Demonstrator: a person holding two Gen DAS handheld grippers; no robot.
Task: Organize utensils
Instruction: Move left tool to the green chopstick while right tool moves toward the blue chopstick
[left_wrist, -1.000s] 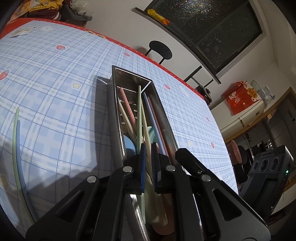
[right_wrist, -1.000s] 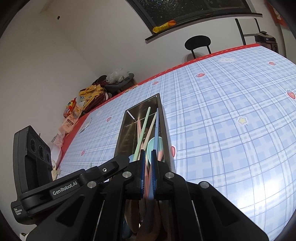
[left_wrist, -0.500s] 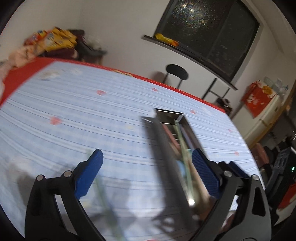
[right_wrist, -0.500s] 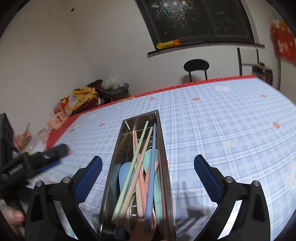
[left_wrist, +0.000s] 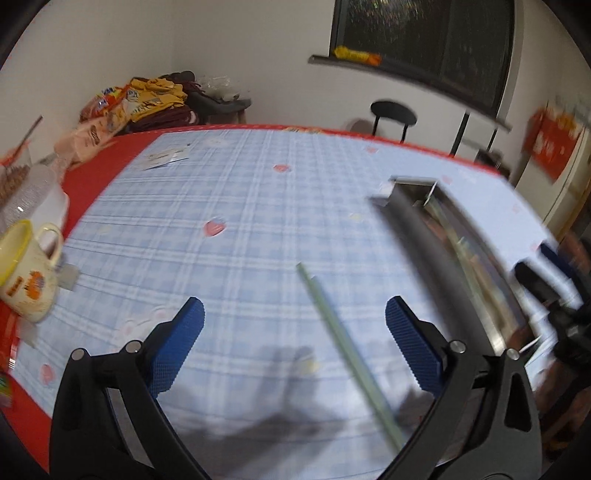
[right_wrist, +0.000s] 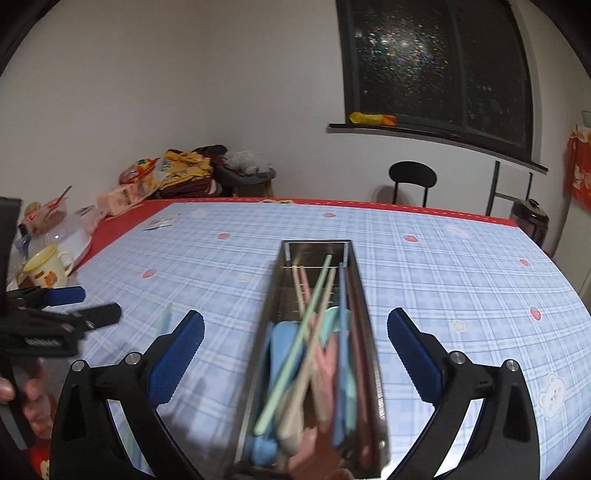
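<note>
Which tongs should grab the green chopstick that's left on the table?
Probably the left tongs. They are open, and the green chopstick lies on the tablecloth right between their tips. The right tongs, also open, point at the metal tray full of utensils, with the chopstick off to their left.

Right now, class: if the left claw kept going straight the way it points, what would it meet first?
Probably the pale green chopstick lying on the checked tablecloth, between the open left claw fingers. The metal utensil tray sits off to its right; depth is uncertain.
</note>
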